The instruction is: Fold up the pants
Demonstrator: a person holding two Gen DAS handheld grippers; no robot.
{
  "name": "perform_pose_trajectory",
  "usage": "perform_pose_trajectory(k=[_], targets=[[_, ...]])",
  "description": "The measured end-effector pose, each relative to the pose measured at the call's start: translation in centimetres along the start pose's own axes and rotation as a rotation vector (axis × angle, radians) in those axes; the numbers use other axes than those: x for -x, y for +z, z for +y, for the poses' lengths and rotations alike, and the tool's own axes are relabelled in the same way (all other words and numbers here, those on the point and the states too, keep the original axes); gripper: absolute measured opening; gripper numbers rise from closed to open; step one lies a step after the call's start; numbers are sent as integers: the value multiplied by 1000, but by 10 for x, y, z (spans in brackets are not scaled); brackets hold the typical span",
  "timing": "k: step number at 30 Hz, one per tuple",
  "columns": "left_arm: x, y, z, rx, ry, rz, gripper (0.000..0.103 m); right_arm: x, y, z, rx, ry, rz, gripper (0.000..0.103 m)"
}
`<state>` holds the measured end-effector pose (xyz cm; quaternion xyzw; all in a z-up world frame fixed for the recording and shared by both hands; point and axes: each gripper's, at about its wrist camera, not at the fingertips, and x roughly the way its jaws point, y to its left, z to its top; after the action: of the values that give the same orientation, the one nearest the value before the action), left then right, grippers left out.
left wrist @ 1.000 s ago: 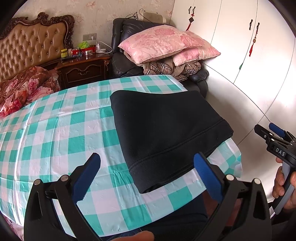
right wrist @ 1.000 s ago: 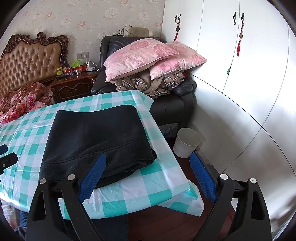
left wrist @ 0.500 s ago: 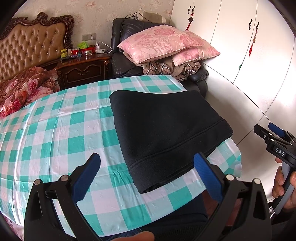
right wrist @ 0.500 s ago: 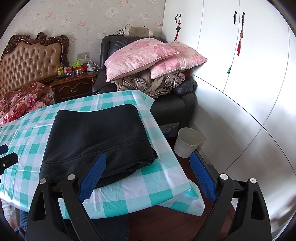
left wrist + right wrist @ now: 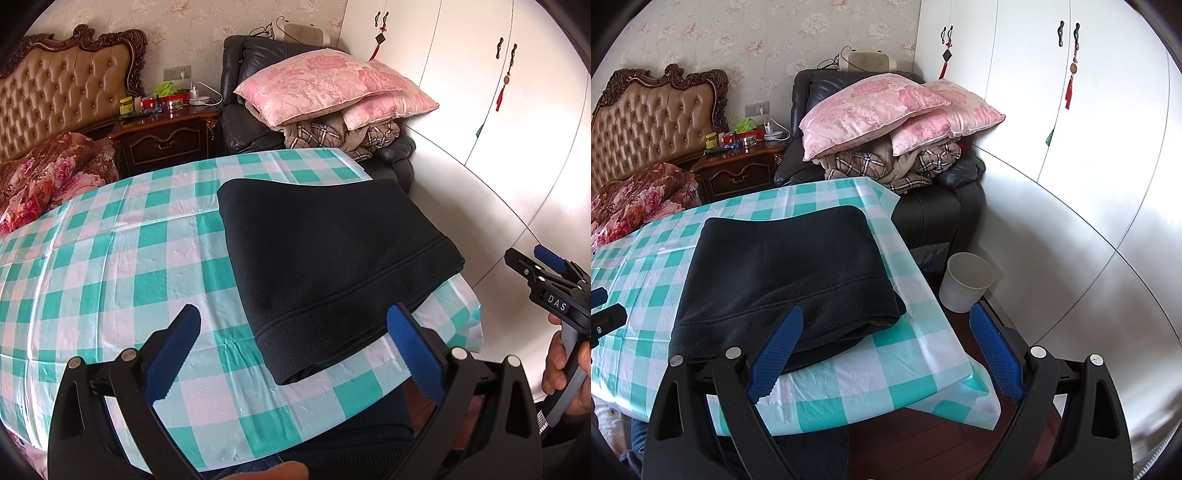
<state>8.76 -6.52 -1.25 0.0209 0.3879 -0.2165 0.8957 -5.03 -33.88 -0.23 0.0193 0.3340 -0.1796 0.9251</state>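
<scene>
Left gripper: jaws spread wide, nothing between the pads, hanging above the near edge of the checked tablecloth. Black pants: folded into a flat rectangle, lying on the cloth at about 1 o'clock from the left gripper, near the table's right edge. Right gripper: jaws equally wide and empty, pants at its 11 o'clock, white bin on the floor at 1 o'clock.

Black pants, folded (flat), on tablecloth
</scene>
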Motion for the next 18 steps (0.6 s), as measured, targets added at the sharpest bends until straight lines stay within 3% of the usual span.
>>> perform_pose_trajectory(k=[18], targets=[[6, -2, -13, -37, -58, -37, 101, -1, 0, 1, -3, 1, 3, 88]])
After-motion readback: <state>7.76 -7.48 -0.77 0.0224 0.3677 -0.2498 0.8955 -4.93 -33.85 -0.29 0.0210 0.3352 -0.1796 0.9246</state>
